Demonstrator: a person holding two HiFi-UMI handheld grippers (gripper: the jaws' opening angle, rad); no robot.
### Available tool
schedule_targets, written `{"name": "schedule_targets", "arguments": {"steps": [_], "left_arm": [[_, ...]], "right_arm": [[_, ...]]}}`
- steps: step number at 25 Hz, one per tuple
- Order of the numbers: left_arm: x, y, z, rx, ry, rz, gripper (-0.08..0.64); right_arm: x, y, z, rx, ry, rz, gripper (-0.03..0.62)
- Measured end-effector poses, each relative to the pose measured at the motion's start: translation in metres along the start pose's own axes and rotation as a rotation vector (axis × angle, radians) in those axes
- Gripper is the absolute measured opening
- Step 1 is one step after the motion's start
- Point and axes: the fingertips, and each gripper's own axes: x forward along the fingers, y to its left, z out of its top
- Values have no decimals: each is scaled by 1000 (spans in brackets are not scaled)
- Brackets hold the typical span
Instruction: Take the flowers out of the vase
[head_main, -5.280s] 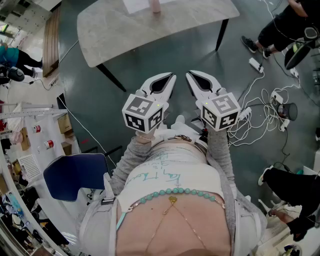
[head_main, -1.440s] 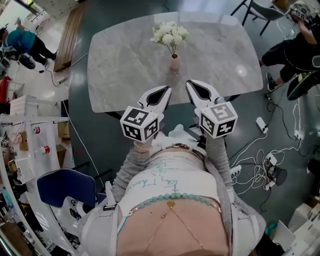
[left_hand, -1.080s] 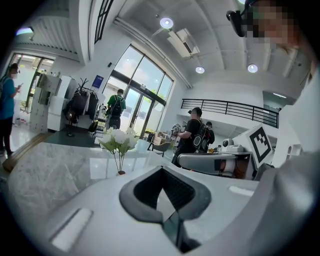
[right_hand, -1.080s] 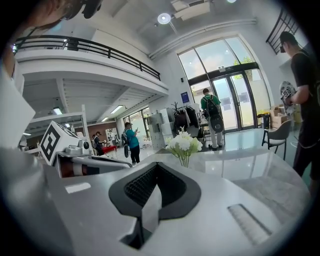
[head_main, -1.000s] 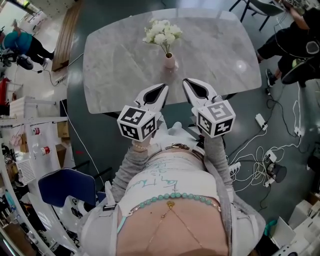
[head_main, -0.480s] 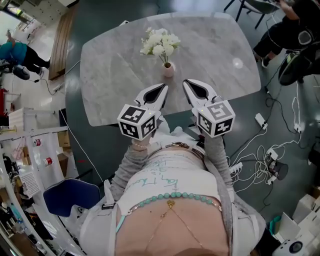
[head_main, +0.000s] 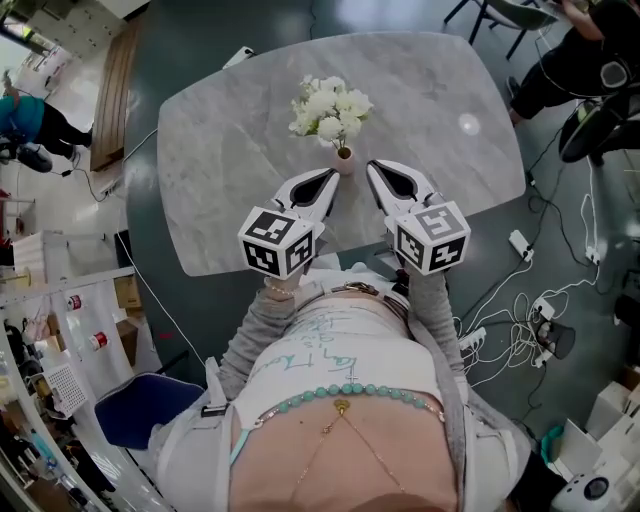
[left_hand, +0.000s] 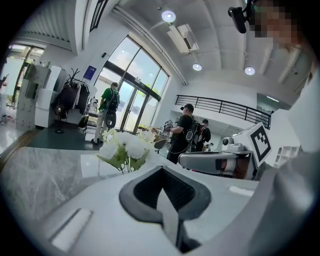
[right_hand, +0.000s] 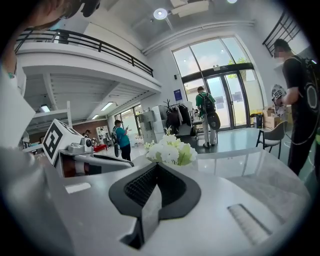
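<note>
**Two closed grippers, one vase, one bunch**

Counted: one left gripper (head_main: 330, 181), one right gripper (head_main: 378, 171), a marker cube (head_main: 280, 243) on each, one small pink vase (head_main: 344, 161), one bunch of white flowers (head_main: 330, 108), one marble table (head_main: 230, 150).

On both grippers, pressed jaw against jaw with nothing between. Held over the table's near edge, tips pointing towards the vase from either side and stopping short of it. Upright close to that near edge, about midway along it, with the flowers in its neck.

Hard to make out: most of the vase, covered from above by the blooms. Hidden altogether behind the gripper bodies in both gripper views, with only blossoms and a few green leaves rising over them. Stems too crowded to count.

Bare marble left, right and beyond the vase, out to the rounded corners. Past the right edge, tangled cables (head_main: 520, 300) on the floor. Off the near-left corner, a blue chair (head_main: 140, 420).
</note>
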Motion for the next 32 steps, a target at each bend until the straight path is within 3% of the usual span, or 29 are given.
{"name": "schedule_targets", "arguments": {"steps": [15, 23, 32], "left_arm": [[11, 49, -7, -13, 54, -41, 0], [21, 56, -8, -31, 54, 17, 0], [37, 65, -17, -86, 51, 171, 0]], "right_arm": [[44, -16, -3, 33, 26, -65, 26], [49, -32, 4, 29, 38, -21, 26], [57, -52, 7, -26, 114, 116, 27]]}}
